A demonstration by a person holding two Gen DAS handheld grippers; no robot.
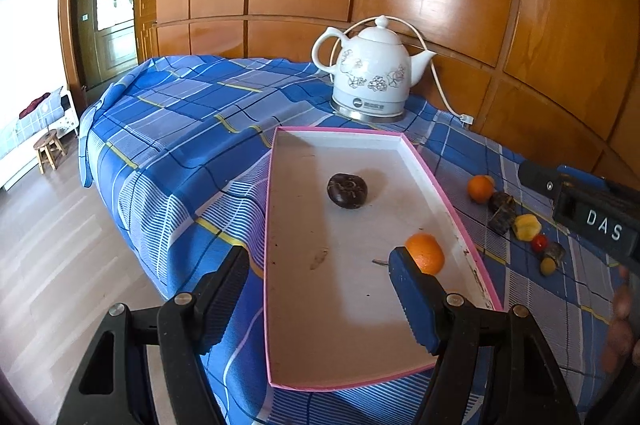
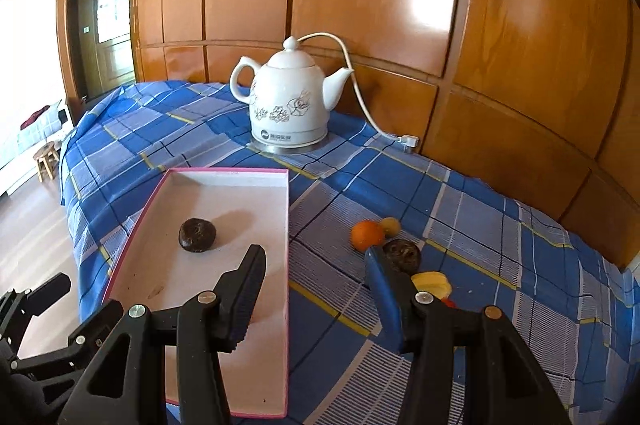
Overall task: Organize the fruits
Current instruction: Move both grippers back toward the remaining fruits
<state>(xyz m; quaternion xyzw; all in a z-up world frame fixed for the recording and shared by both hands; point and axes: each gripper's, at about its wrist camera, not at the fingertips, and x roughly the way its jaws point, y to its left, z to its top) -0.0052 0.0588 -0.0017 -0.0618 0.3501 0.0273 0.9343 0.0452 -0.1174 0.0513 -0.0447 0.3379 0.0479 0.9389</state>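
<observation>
A pink-rimmed white tray (image 1: 276, 209) lies on the blue plaid cloth. In it sit a dark round fruit (image 1: 347, 190) and an orange (image 1: 427, 253). My left gripper (image 1: 320, 261) is open and empty above the tray's near half, its right finger just left of that orange. To the right of the tray lie another orange (image 2: 367, 235), a dark fruit (image 2: 403, 253), a yellow fruit (image 2: 433, 284) and smaller ones. My right gripper (image 2: 316, 257) is open and empty over the tray's right rim (image 2: 288, 225), its right finger beside the loose fruits.
A white flowered kettle (image 2: 289, 105) stands behind the tray, its cord and plug (image 2: 408, 141) trailing right. Wooden panelling rises behind the table. The cloth's edge drops to the floor at left, where a small stool (image 1: 49, 149) stands.
</observation>
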